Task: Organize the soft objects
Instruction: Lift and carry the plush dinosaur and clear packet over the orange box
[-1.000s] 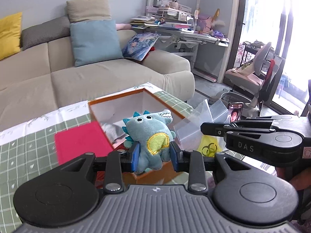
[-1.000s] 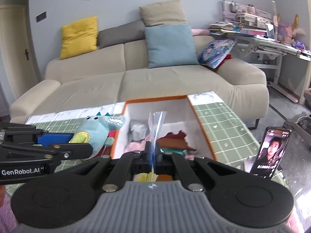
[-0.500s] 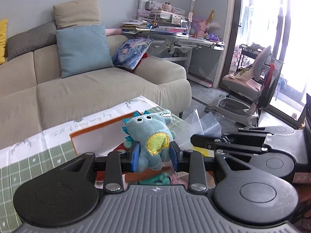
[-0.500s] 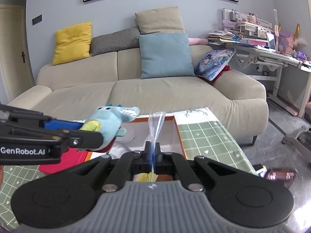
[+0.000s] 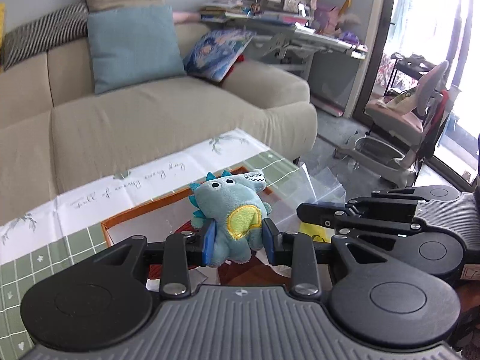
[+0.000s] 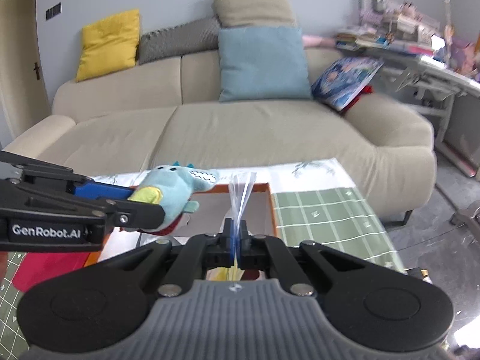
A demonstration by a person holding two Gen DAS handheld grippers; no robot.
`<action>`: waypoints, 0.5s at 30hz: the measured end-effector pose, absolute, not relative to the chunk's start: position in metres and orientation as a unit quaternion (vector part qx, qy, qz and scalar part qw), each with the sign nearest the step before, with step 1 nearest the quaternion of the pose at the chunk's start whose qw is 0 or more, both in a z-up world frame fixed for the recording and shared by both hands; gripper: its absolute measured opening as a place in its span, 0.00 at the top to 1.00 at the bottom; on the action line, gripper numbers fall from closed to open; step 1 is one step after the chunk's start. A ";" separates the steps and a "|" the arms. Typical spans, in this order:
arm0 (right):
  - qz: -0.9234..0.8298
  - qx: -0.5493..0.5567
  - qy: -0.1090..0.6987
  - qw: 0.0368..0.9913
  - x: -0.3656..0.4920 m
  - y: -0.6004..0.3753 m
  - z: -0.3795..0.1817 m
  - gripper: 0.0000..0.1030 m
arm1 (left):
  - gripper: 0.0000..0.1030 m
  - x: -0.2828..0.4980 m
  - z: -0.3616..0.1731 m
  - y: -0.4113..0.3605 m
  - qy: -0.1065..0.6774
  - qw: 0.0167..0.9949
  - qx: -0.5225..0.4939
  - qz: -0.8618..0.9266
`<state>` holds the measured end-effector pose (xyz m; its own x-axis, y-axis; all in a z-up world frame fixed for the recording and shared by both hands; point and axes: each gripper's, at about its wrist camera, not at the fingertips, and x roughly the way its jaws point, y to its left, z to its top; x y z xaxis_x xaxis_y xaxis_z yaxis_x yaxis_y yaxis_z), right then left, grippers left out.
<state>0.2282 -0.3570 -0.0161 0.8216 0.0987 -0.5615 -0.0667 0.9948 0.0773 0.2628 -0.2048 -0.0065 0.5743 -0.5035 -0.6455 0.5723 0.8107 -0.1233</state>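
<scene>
My left gripper (image 5: 238,241) is shut on a small blue plush dinosaur (image 5: 232,213) with a yellow belly patch, held upright above an orange-rimmed box (image 5: 144,214). From the right wrist view the same plush dinosaur (image 6: 174,192) pokes out of the left gripper (image 6: 141,204) at the left. My right gripper (image 6: 237,240) is shut on a clear plastic bag (image 6: 241,192), which fans upward from its pads. In the left wrist view the right gripper (image 5: 306,210) reaches in from the right, with the clear plastic bag (image 5: 318,189) crumpled beyond it.
The box (image 6: 267,190) sits on a green checked tablecloth (image 6: 324,210) with a white border. A red flat item (image 6: 51,265) lies at the left. A beige sofa (image 6: 240,132) with cushions stands behind, a cluttered desk (image 5: 288,27) and a chair (image 5: 414,114) at the right.
Both grippers have travelled together toward the sofa and the table's far edge, keeping the dinosaur and the bag gripped. The box has slid lower in both views, and the phone has left the right wrist view.
</scene>
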 end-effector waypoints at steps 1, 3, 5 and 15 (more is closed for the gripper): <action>0.049 0.026 0.304 0.951 0.237 -0.356 -0.020 1.00 | 0.64 0.271 -0.012 -0.205 0.355 0.883 0.049 -0.302; 0.058 0.022 0.316 0.947 0.251 -0.353 -0.027 1.00 | 0.64 0.284 -0.019 -0.206 0.368 0.879 0.048 -0.299; 0.065 0.016 0.332 0.941 0.264 -0.349 -0.036 1.00 | 0.64 0.296 -0.029 -0.207 0.385 0.872 0.047 -0.298; 0.059 -0.011 0.404 0.913 0.300 -0.339 -0.069 1.00 | 0.60 0.325 -0.065 -0.209 0.459 0.843 0.051 -0.274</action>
<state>0.3001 -0.3387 -0.0692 0.6673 0.0988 -0.7382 -0.1171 0.9928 0.0270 0.3251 -0.2086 -0.0647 0.4280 -0.4151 -0.8028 0.5096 0.8444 -0.1650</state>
